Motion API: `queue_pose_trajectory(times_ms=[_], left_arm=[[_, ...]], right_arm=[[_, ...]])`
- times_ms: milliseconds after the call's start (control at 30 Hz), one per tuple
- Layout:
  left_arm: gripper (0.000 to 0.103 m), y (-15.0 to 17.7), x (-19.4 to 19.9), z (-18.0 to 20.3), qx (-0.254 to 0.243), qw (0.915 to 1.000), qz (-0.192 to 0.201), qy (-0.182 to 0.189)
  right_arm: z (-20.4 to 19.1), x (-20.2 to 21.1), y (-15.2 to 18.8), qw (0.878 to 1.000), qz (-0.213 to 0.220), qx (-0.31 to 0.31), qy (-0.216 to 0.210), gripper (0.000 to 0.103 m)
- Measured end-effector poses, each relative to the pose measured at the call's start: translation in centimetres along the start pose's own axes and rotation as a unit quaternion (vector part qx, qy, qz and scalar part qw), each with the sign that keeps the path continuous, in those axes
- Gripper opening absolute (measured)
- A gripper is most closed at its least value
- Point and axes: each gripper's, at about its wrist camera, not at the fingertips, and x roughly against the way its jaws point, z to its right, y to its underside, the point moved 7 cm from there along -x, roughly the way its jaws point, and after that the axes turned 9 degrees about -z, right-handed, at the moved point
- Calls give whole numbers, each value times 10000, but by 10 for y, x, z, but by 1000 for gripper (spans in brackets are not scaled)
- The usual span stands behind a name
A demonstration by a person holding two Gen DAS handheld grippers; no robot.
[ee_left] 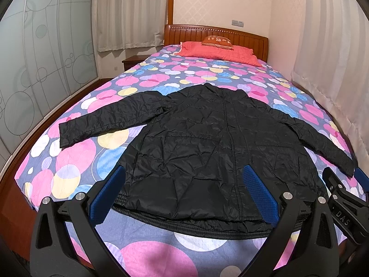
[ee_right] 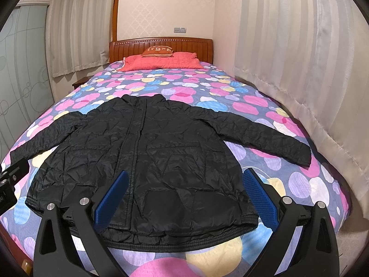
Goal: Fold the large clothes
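A black quilted jacket (ee_left: 203, 143) lies flat and face up on the bed, zipper closed, both sleeves spread out to the sides, hem toward me. In the right wrist view the same jacket (ee_right: 147, 157) fills the middle. My left gripper (ee_left: 184, 196) hovers open above the hem, blue pads wide apart, nothing between them. My right gripper (ee_right: 184, 198) is also open over the hem's right half, holding nothing. The right gripper's black body (ee_left: 346, 198) shows at the left view's right edge; the left gripper's body (ee_right: 9, 184) shows at the right view's left edge.
The bedspread (ee_left: 150, 78) has pink, blue and yellow circles. A coral pillow (ee_left: 219, 50) and small orange cushion (ee_left: 218, 40) lie by the wooden headboard (ee_left: 214, 33). Curtains (ee_right: 299, 69) hang along the right side; frosted wardrobe doors (ee_left: 46, 57) stand to the left.
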Motion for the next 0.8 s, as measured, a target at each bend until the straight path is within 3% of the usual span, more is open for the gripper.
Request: queue_pose_trajectory(times_ms=[800], left_arm=[[101, 5, -2, -2, 11, 10000, -41, 20]], right_arm=[[-3, -4, 2, 10000, -23, 11, 6, 98]])
